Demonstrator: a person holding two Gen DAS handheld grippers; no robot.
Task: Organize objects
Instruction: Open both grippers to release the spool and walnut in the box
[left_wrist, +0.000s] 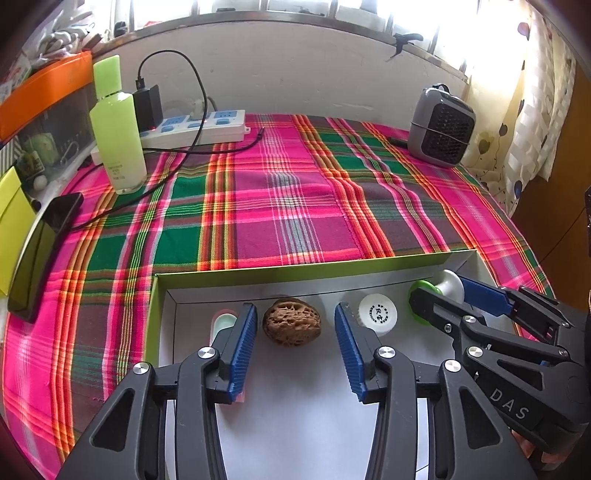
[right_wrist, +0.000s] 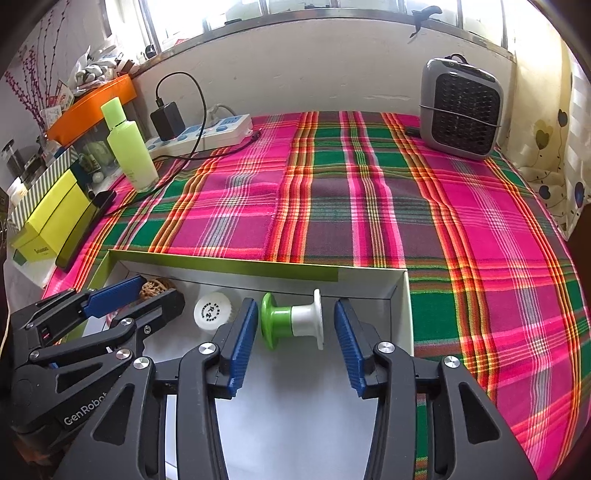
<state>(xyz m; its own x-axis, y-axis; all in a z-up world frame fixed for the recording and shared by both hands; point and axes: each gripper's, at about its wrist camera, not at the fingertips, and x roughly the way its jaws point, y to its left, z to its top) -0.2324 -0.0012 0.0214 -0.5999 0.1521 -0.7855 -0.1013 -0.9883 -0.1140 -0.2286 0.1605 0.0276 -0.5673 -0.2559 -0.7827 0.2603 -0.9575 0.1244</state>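
1. Shallow box (left_wrist: 303, 266), white inside, green outer walls, on the plaid cloth (left_wrist: 295, 206); landmark for all entries below.
2. Walnut (left_wrist: 291, 322): inside the box, near its far wall, left of centre. Likely light, hard, ridged shell giving good purchase; take across its widest sides.
3. White cap (left_wrist: 377, 313): inside the box, just right of the walnut, printed face up. Likely light, rigid plastic; ribbed rim is the place to grip.
4. Green-and-white spool (right_wrist: 293, 323): inside the box, toward its right wall, lying on its side. Likely light, smooth, apt to roll; take on the narrow waist between the flanges.
5. Pale capped item (left_wrist: 223, 323): inside the box, at its left end, mostly hidden by a finger.
6. Left gripper (left_wrist: 295, 334): jaws spread either side of the walnut, pads clear of it, nothing pinched.
7. Right gripper (right_wrist: 295, 334): jaws spread around the spool, gaps both sides, nothing pinched.
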